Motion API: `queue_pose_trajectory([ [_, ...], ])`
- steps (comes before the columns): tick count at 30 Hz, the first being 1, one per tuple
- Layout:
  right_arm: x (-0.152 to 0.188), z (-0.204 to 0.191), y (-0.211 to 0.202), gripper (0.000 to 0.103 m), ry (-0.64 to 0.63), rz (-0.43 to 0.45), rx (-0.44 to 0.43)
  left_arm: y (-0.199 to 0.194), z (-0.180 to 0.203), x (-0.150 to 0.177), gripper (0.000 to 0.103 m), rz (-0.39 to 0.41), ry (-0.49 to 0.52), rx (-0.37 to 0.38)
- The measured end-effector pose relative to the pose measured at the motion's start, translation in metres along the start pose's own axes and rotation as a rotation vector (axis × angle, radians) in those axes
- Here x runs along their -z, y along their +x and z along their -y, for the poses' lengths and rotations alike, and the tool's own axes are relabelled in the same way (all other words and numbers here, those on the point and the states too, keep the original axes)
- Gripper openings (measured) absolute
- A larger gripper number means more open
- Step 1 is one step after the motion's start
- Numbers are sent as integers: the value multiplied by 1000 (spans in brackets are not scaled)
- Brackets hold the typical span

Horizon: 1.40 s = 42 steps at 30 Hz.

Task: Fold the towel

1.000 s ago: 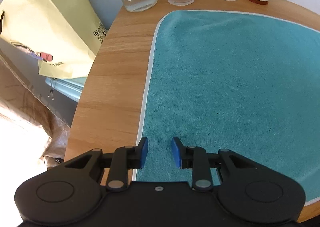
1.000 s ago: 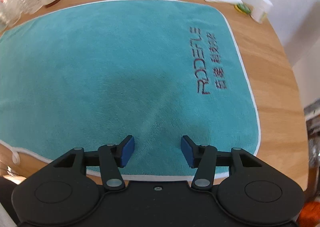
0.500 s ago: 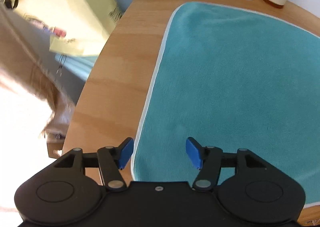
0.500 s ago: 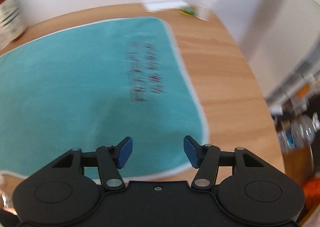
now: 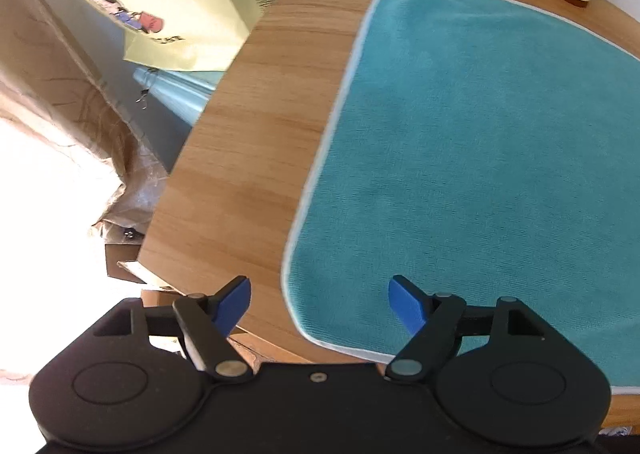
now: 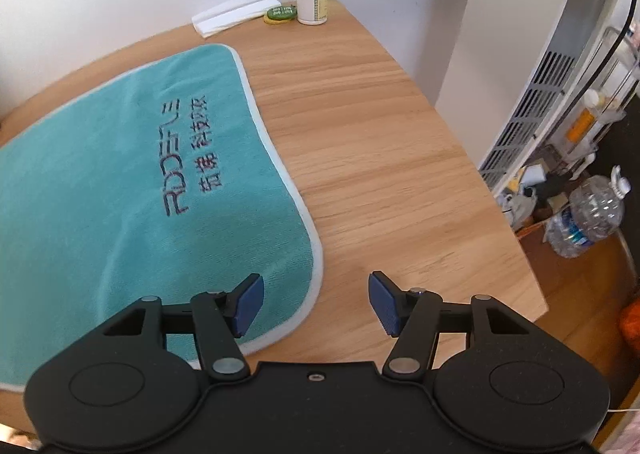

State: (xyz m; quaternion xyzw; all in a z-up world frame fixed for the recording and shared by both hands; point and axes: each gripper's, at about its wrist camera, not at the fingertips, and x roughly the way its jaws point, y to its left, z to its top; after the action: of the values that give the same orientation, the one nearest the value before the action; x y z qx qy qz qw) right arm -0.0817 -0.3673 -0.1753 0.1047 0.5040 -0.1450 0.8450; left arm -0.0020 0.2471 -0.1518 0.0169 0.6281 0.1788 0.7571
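Straddling towel (image 5: pixel 480 157) corners now — left gripper (image 5: pixel 320 304), right gripper (image 6: pixel 316 304) jaws wider apart, both empty

The flat teal terry towel (image 6: pixel 100 189) has a pale white border and dark lettering at three o'clock. The wooden table (image 6: pixel 380 157) shows light oak grain. Both black grippers carry blue fingertips (image 5: pixel 404 304).

We read "RODEFULE" beside a row of Chinese characters stitched on the teal towel (image 6: pixel 120 181), near its white edge.
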Motion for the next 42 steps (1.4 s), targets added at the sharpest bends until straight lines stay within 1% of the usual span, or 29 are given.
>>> queue_pose_trajectory([
  [2,-1,1,0,64,2,6,-12,-15,13,-2,78,50,19,1],
  [3,-2,2,1,64,-2,14,-16,-19,17,-4,78,63,27,5],
  [6,-4,3,2,64,-6,11,-29,-39,47,-16,78,114,79,54],
  [8,-3,4,1,64,17,12,-32,-60,83,-30,78,164,151,105],
  [11,1,8,-2,64,87,8,-52,-87,138,-46,78,260,276,138],
  [12,2,7,-3,64,92,9,-49,-96,156,-51,78,292,318,149],
  [14,2,5,-5,64,114,21,-33,-117,207,-64,78,366,453,178],
  [16,3,2,-8,64,146,43,-13,-136,257,-74,83,434,580,213],
  [17,3,0,-10,64,159,55,-14,-145,286,-78,83,470,642,220],
  [18,2,-3,-14,64,183,73,13,-158,326,-83,83,510,735,236],
  [19,2,-4,-15,64,199,81,30,-167,351,-85,83,539,793,261],
  [20,2,-5,-17,64,231,93,54,-168,360,-86,83,548,809,272],
  [21,1,-6,-16,64,257,94,59,-177,392,-88,83,566,880,321],
  [23,-1,-6,-15,64,312,94,72,-184,430,-86,83,577,957,336],
  [24,-3,-4,-11,64,382,72,87,-185,445,-84,83,590,993,336],
  [26,-1,2,-6,64,544,73,68,-187,475,-79,83,610,1067,344],
  [27,0,2,-5,64,580,71,76,-187,492,-77,83,613,1105,353],
  [28,0,2,-3,64,614,69,85,-184,507,-76,83,599,1135,369],
  [31,4,-4,-3,64,658,70,141,-173,542,-74,83,569,1202,398],
  [32,7,-7,-3,63,667,83,167,-169,548,-74,83,562,1221,404],
  [34,16,-16,-5,62,708,129,260,-160,560,-74,83,544,1259,419],
  [35,17,-16,-4,62,720,134,267,-154,568,-74,83,532,1286,427],
  [36,23,-17,-3,62,768,147,288,-150,572,-74,83,529,1298,430],
  [38,25,-19,1,62,803,142,298,-143,581,-73,83,540,1320,435],
  [39,26,-23,5,61,807,141,315,-139,587,-73,83,532,1337,462],
  [42,24,-30,10,61,818,152,329,-133,595,-76,83,529,1341,484],
])
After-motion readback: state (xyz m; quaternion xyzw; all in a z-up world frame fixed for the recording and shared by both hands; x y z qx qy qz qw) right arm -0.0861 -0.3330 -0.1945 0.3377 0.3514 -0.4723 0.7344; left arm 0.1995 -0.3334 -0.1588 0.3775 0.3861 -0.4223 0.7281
